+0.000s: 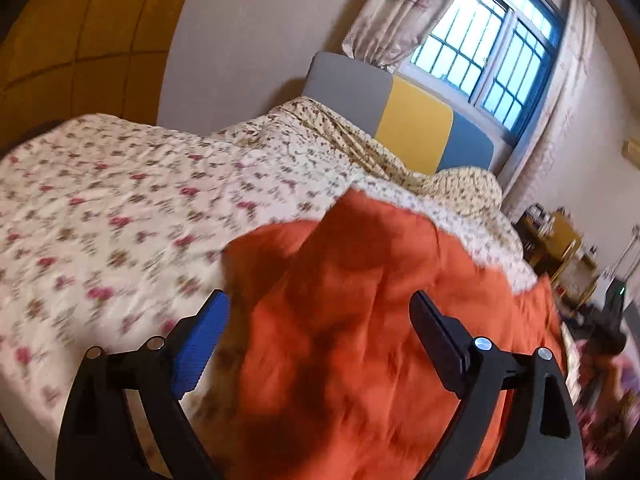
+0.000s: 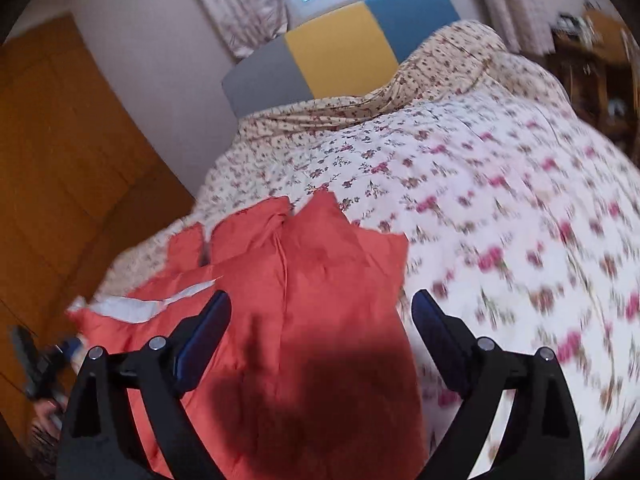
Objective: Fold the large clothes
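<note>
Setting: home bedroom.
Bed: wide floral-print quilt (image 2: 460, 184), ahead of both tools.
Headboard: padded grey, yellow and blue panels (image 1: 412, 128), beyond the quilt.
Window: barred, blue-framed (image 1: 492, 52), pale patterned curtains (image 1: 396, 8) beside it.
Storage: orange-brown wooden wardrobe doors (image 2: 68, 168), left of the right tool.

Your orange garment (image 1: 360, 320) fills the lower centre of the left wrist frame, rumpled and blurred. In the right wrist frame it (image 2: 304, 300) spreads lower centre-left, creased, white lining showing at its left edge.
</note>
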`<action>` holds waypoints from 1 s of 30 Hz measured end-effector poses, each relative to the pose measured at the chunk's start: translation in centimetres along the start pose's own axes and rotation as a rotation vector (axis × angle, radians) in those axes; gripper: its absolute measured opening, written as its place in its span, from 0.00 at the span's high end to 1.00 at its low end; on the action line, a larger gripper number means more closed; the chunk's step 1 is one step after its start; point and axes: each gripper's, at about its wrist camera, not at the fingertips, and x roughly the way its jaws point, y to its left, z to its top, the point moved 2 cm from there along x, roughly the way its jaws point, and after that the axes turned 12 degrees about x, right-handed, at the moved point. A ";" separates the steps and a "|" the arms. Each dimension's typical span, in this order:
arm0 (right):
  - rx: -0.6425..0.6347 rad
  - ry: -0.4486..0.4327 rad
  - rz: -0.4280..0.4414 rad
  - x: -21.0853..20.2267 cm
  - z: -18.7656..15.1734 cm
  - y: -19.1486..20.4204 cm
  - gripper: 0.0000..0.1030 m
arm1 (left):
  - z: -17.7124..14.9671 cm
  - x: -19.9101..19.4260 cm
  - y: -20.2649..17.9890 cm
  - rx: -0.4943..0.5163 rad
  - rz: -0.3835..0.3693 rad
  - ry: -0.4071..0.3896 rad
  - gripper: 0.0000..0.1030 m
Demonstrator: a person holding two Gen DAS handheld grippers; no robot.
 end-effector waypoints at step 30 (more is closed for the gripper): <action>0.016 -0.125 -0.198 11.7 7.0 2.4 0.87 | 9.3 10.9 0.1 0.016 0.304 -0.163 0.82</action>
